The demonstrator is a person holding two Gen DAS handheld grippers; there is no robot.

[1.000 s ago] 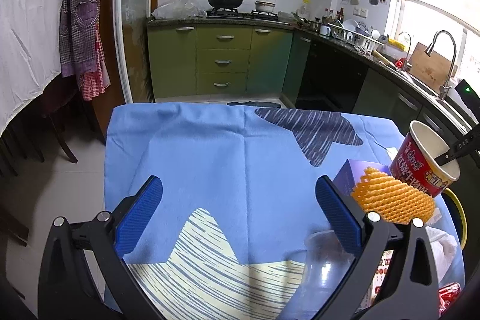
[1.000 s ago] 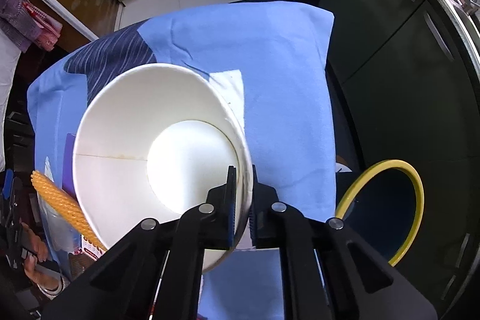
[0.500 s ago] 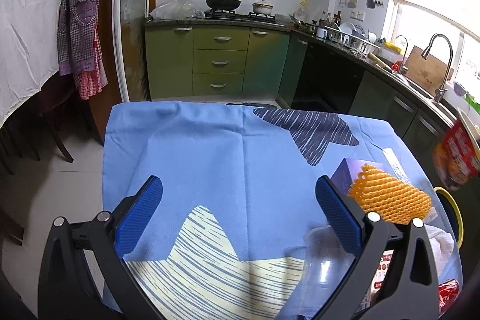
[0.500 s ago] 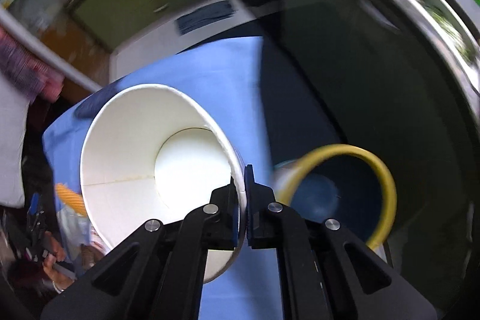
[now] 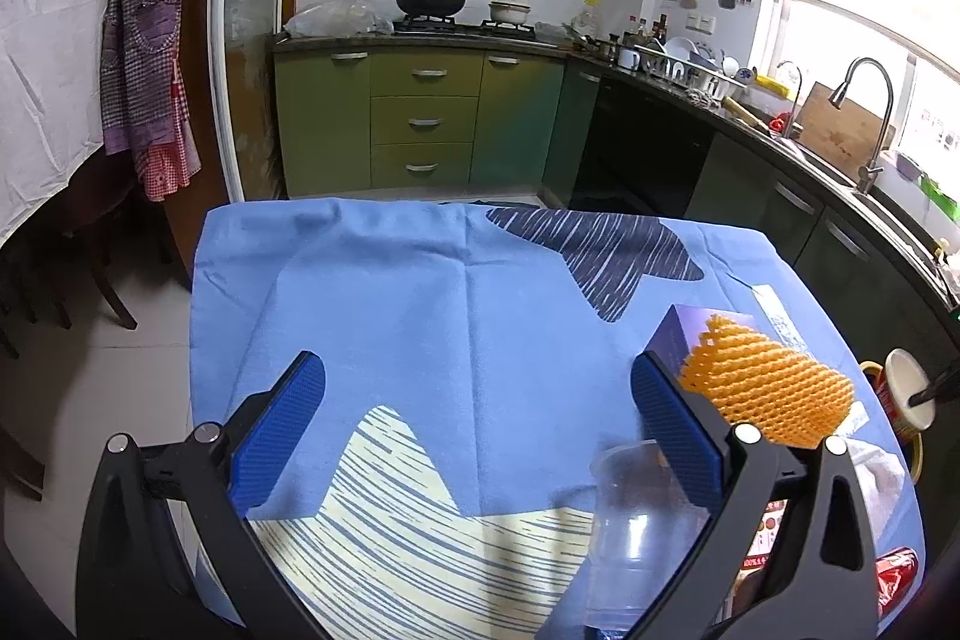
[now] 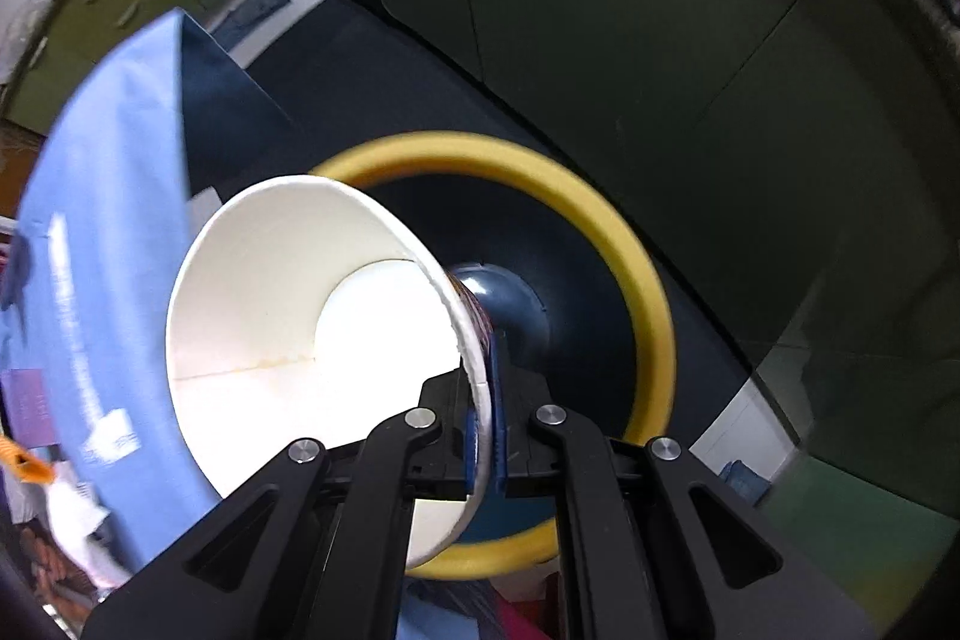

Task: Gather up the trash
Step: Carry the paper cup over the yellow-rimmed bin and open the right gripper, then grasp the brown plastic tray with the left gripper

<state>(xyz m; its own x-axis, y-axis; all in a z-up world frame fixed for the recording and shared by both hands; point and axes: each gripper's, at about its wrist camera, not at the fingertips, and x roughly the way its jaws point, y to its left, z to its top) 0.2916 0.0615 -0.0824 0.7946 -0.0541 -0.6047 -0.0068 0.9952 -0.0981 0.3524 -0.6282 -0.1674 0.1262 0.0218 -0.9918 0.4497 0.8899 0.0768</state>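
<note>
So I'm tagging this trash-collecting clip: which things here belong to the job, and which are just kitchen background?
Part of the job:
- paper cup, pinched at its rim by the right gripper
- yellow-rimmed bin
- orange foam net
- clear plastic cup
- purple box
- left gripper, jaws open

Just there:
- wok
- faucet
- apron
- tablecloth
</note>
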